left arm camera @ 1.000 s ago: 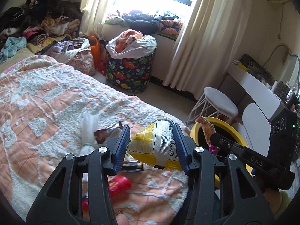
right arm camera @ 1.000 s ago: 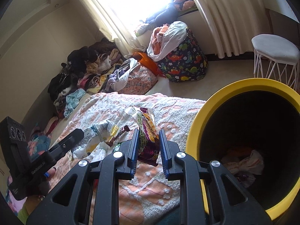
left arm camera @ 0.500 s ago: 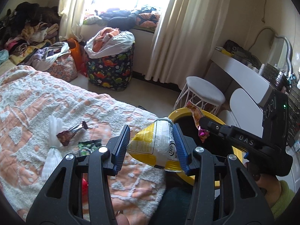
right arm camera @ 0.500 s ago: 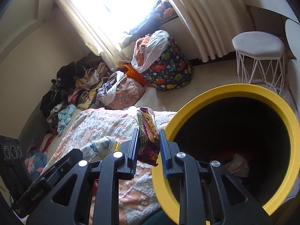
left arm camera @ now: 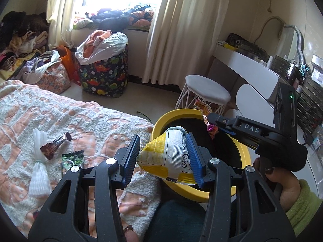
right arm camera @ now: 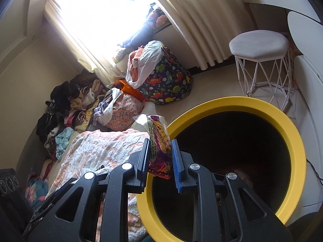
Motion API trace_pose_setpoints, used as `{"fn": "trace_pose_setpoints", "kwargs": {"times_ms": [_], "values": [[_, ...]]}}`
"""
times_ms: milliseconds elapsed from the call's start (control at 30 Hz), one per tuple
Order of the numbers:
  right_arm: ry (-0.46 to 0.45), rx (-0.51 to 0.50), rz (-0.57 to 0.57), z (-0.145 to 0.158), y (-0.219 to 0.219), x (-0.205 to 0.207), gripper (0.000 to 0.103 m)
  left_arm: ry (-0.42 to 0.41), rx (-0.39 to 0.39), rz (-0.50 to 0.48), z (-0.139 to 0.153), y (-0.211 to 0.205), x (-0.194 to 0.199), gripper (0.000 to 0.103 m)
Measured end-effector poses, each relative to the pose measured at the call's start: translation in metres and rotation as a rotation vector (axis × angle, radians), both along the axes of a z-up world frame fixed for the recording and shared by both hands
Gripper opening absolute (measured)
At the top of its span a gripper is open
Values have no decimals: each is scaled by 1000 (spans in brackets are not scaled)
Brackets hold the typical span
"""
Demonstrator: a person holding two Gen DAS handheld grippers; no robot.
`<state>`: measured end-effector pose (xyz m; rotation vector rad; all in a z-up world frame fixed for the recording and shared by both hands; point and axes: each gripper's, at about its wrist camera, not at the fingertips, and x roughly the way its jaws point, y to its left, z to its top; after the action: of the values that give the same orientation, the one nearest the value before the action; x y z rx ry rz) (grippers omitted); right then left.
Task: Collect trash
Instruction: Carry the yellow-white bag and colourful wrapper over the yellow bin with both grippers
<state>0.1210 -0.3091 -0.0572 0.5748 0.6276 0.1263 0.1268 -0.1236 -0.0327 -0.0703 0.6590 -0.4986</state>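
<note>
Left wrist view: left claw (left arm camera: 163,156) is clamped on a yellow-and-white snack bag (left arm camera: 169,157), its fingers closed only as far as the puffy bag allows. The bag hangs over the near rim of the yellow bin (left arm camera: 245,155), which sits on the floor against the bed's edge, so a release should drop it straight in. The right claw (left arm camera: 211,121) reaches in from the right, over the bin mouth, pinching a crumpled wrapper (left arm camera: 203,109). On the bed (left arm camera: 90,117) near its foot edge there's more to collect: a white mesh sleeve (left arm camera: 39,161), a brown wrapper (left arm camera: 52,145), a green packet (left arm camera: 72,158).

Right wrist view: right claw (right arm camera: 160,157) has its fingers nearly together, gripping the wrapper (right arm camera: 159,141) upright. It's at the bin's (right arm camera: 262,109) left rim, partly over the dark opening and partly over the bed (right arm camera: 101,147). Some trash is already in the bottom.

My read: both pieces are staged for dropping. The right one looks to need a nudge further over the opening, or it could catch the rim.
</note>
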Motion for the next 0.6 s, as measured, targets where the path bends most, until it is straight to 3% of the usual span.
{"fn": "trace_pose_setpoints", "kwargs": {"times_ms": [600], "values": [[46,29,-97,-13,-39,-2,20,9,36,-113,-13,-42,-6,39]]}}
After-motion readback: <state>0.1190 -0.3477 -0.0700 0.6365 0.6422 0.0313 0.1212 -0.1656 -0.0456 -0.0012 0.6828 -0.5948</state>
